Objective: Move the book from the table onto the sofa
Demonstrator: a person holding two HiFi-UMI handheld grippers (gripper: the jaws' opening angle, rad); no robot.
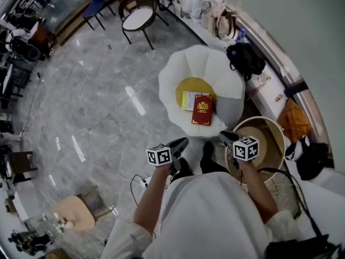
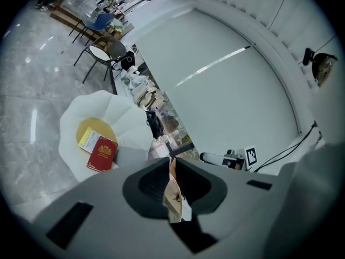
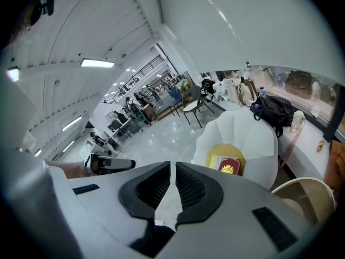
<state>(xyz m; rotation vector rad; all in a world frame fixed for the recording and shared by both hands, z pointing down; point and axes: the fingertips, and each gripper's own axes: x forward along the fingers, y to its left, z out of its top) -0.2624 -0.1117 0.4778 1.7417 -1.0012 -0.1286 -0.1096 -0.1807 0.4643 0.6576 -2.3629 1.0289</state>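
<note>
A red book with a gold crest lies flat on the yellow cushion of the white petal-shaped sofa, partly over a thin yellow-and-white booklet. The left gripper view shows the red book at lower left, and the right gripper view shows this book at right of centre. My left gripper and right gripper hover close to my body, short of the sofa's near edge. Both are shut with nothing between the jaws, as the left gripper and right gripper views show.
A round light-wood table stands just right of the sofa, under my right hand. A black backpack sits on the ledge behind. A chair with a white seat stands far back, and a small wooden stool at lower left.
</note>
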